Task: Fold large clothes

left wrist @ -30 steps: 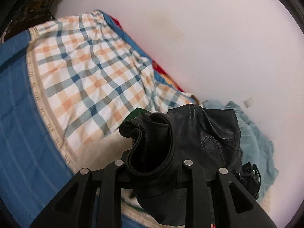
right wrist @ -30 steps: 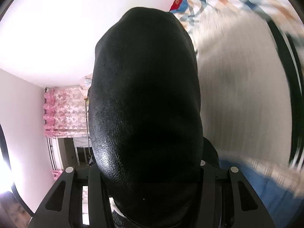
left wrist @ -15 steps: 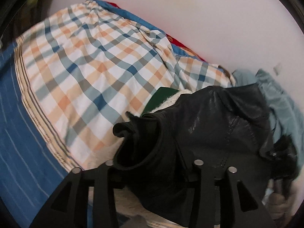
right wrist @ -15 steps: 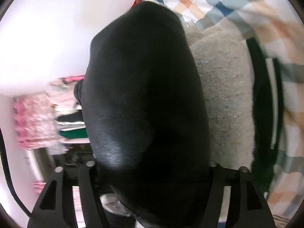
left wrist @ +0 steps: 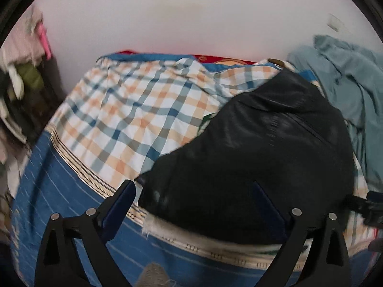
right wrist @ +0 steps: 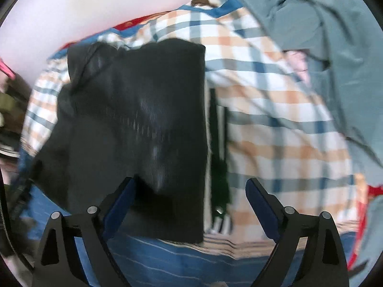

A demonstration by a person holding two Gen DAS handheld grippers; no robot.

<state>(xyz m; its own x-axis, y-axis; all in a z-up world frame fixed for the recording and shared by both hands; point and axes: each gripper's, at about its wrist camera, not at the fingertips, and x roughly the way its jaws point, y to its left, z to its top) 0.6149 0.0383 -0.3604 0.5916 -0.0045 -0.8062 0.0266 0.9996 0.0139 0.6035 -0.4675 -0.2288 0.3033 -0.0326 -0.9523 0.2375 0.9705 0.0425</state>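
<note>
My left tongs (left wrist: 191, 198) and right tongs (right wrist: 190, 191) both gape apart, holding nothing. The black jacket (right wrist: 134, 129) lies folded on the bed (left wrist: 79, 205); the blue garment (right wrist: 323, 31) at two o'clock looks unfolded.

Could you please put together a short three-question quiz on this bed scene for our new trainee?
1. True or false: the left gripper is clamped on the black jacket.
2. The jacket lies on: A) the checked sheet B) the floor C) a chair.
3. Fill in: the right gripper is ____.

Key: 1 false; 2 A; 3 open.
</note>
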